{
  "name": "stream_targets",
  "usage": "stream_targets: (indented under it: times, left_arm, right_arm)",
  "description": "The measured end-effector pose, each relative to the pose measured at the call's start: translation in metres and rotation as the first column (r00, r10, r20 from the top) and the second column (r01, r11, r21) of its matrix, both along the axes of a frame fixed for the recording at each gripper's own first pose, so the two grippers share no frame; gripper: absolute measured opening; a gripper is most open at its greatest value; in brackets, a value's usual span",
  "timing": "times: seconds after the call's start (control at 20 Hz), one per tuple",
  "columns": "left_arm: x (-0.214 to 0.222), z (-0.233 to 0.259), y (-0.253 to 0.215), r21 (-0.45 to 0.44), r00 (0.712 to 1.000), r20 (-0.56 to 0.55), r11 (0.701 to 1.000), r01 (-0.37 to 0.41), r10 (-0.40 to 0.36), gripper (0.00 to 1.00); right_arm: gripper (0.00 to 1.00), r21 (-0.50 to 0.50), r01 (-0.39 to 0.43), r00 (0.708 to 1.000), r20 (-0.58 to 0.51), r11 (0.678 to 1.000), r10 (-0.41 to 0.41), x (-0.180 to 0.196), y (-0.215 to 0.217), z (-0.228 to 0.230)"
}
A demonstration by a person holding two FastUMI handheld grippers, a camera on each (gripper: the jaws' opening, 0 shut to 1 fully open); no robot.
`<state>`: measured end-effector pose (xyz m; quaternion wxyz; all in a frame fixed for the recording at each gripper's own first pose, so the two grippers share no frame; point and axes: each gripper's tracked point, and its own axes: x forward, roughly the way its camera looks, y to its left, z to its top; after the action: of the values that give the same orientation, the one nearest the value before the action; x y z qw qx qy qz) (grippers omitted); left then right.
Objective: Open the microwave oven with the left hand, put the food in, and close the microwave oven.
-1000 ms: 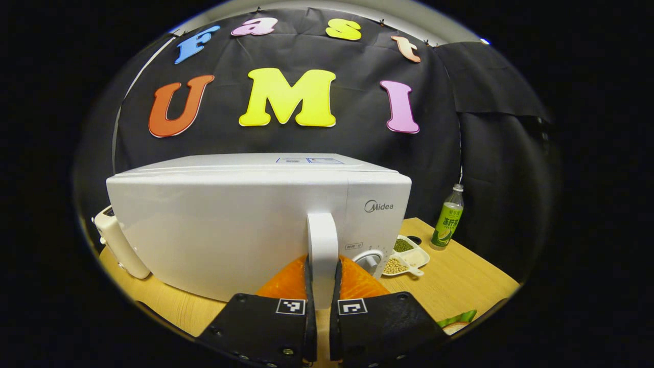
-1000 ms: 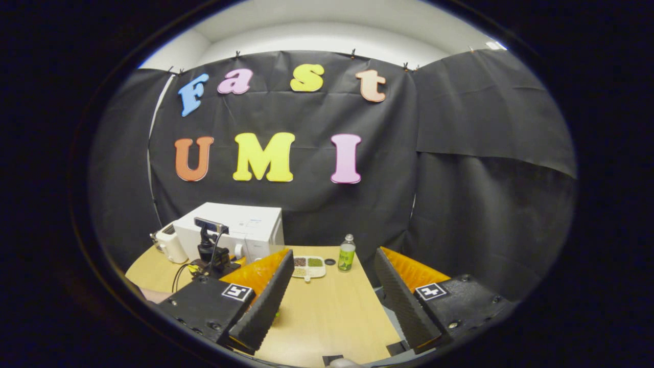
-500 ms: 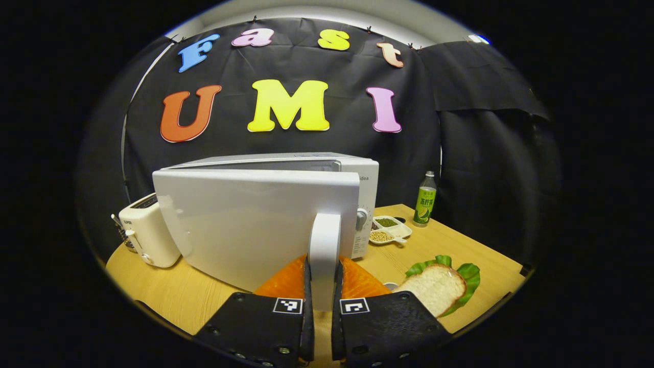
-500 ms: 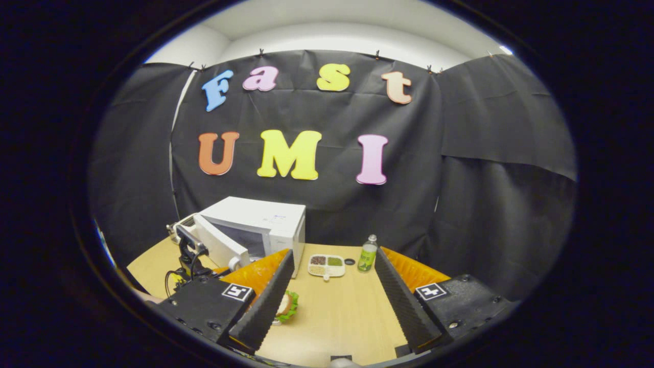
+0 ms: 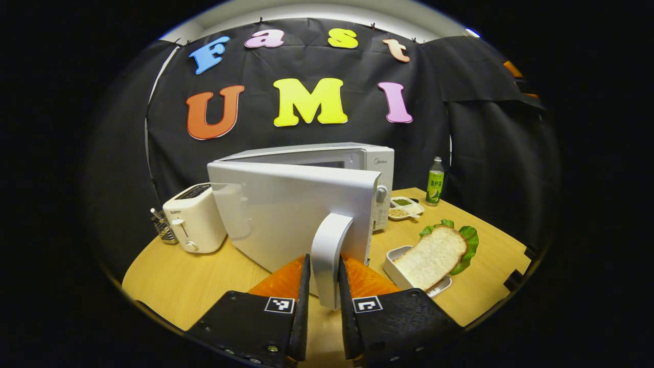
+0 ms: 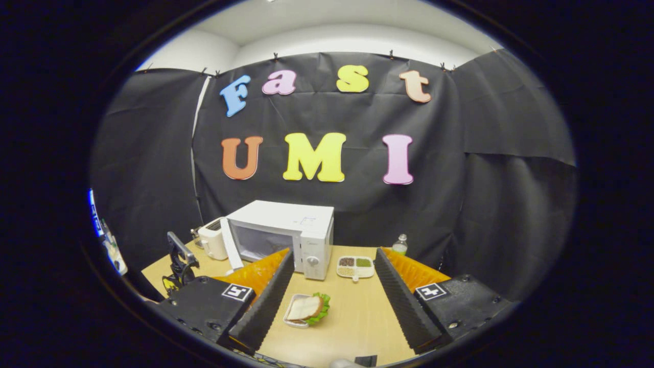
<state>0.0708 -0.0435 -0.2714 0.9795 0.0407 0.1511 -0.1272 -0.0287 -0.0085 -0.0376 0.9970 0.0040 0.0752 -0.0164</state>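
Left gripper [image 5: 321, 301]: we saw its fingers clamped on the white microwave door's upright handle [image 5: 327, 255].
Right gripper [image 6: 334, 291]: spread wide, empty.
Bread-and-lettuce sandwich [image 6: 308, 308]: in a tray, near the microwave.
Microwave cavity [image 6: 263, 243]: we found it dim.

A black cloth wall [image 6: 460, 214] hung from small clips encloses the booth on three sides, its panels creased and overlapping at the right. Above the cloth, a plain white wall [image 6: 352, 43] curves into a pale ceiling lit from overhead. A round-edged wooden table [image 6: 352, 317] with a light grain fills the near ground, its top catching a soft glow. At the far left edge of the right gripper view, a thin strip of blue light [image 6: 92, 204] shows past the cloth.
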Motion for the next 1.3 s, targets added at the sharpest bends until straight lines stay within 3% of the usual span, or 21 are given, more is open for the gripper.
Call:
stream_targets:
  times: [0.05, 0.1, 0.15, 0.2, 0.25, 0.45, 0.55, 0.6, 1.0, 1.05, 1.1, 1.15, 1.3]
  left_arm:
    - [-0.003, 0.001, 0.008, 0.003, 1.000, 0.000, 1.000, -0.007, 0.007, 0.39]
    - [-0.006, 0.000, 0.017, 0.008, 1.000, -0.002, 1.000, -0.015, 0.015, 0.32]
    - [-0.008, 0.001, 0.027, 0.017, 1.000, -0.002, 0.999, -0.029, 0.029, 0.45]
    - [-0.012, 0.001, 0.034, 0.022, 0.999, -0.003, 0.999, -0.036, 0.036, 0.52]
    - [-0.016, 0.002, 0.042, 0.027, 0.999, -0.001, 0.999, -0.040, 0.040, 0.61]
    - [-0.029, 0.009, 0.078, 0.067, 0.997, 0.018, 0.995, -0.070, 0.069, 0.75]
    - [-0.039, 0.010, 0.097, 0.070, 0.996, 0.021, 0.993, -0.092, 0.091, 0.92]
    - [-0.042, 0.008, 0.108, 0.073, 0.994, 0.017, 0.991, -0.109, 0.108, 0.95]
    - [-0.078, 0.007, 0.196, 0.144, 0.965, 0.009, 0.955, -0.259, 0.261, 0.95]
    - [-0.083, 0.008, 0.207, 0.148, 0.959, 0.009, 0.949, -0.280, 0.282, 0.95]
    - [-0.087, 0.009, 0.217, 0.154, 0.953, 0.010, 0.941, -0.301, 0.303, 0.95]
    - [-0.091, 0.010, 0.225, 0.163, 0.947, 0.007, 0.934, -0.316, 0.320, 0.95]
    - [-0.108, 0.015, 0.248, 0.187, 0.929, 0.005, 0.912, -0.365, 0.370, 0.96]
  right_arm:
    - [1.00, 0.002, -0.010, 1.000, -0.003, 1.000, 0.010, 0.001, 0.003, -0.003]
    - [1.00, 0.000, -0.013, 1.000, -0.010, 1.000, 0.013, 0.002, 0.006, -0.006]
    - [1.00, 0.000, -0.020, 1.000, -0.013, 1.000, 0.020, 0.003, 0.008, -0.008]
    - [0.92, 0.000, -0.025, 1.000, -0.017, 1.000, 0.025, 0.006, 0.011, -0.010]
    - [0.92, 0.000, -0.031, 0.999, -0.020, 1.000, 0.031, 0.008, 0.015, -0.011]
    - [0.92, -0.004, -0.070, 0.997, -0.041, 0.998, 0.070, 0.016, 0.035, -0.022]
    - [0.92, -0.002, -0.093, 0.994, -0.054, 0.996, 0.093, 0.023, 0.045, -0.030]
    - [0.92, -0.001, -0.102, 0.993, -0.066, 0.995, 0.101, 0.025, 0.048, -0.035]
    - [0.92, -0.021, -0.133, 0.977, -0.169, 0.991, 0.128, 0.048, 0.049, -0.089]
    - [1.00, -0.023, -0.138, 0.973, -0.188, 0.990, 0.131, 0.051, 0.047, -0.099]
    - [0.92, -0.021, -0.141, 0.969, -0.206, 0.990, 0.133, 0.055, 0.045, -0.108]
    - [0.92, -0.010, -0.150, 0.963, -0.226, 0.989, 0.144, 0.059, 0.044, -0.118]
    - [1.00, 0.019, -0.171, 0.938, -0.303, 0.985, 0.168, 0.073, 0.037, -0.161]
